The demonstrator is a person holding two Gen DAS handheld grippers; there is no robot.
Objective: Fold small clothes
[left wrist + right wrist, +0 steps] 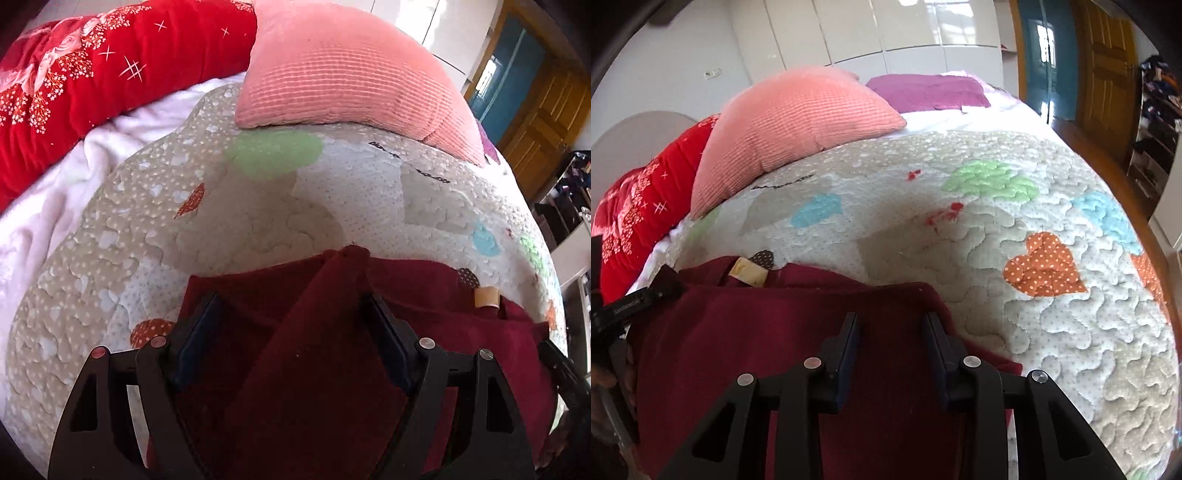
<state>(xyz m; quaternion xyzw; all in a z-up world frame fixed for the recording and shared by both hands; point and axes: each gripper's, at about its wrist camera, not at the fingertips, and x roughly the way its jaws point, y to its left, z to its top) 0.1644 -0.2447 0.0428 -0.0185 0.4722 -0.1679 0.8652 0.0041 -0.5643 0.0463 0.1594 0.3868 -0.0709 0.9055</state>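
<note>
A dark red garment point(317, 350) lies on the quilted bedspread point(155, 221), with a tan label point(487, 297) at its far right edge. My left gripper point(291, 306) is open above it; a raised fold of the cloth stands between the fingers, which do not pinch it. In the right wrist view the same garment point(768, 332) fills the lower left, its label point(750, 272) at the far edge. My right gripper point(891, 320) is open over the garment's right edge. The left gripper's black body point(624, 306) shows at the left.
A pink ribbed pillow point(343, 70) and a red blanket point(74, 92) lie at the far side of the bed, with a white sheet point(48, 206) to the left. A purple cloth point(927, 90) lies farther back. The bedspread point(1052, 295) extends right. Wooden doors point(1108, 66) and shelves stand right.
</note>
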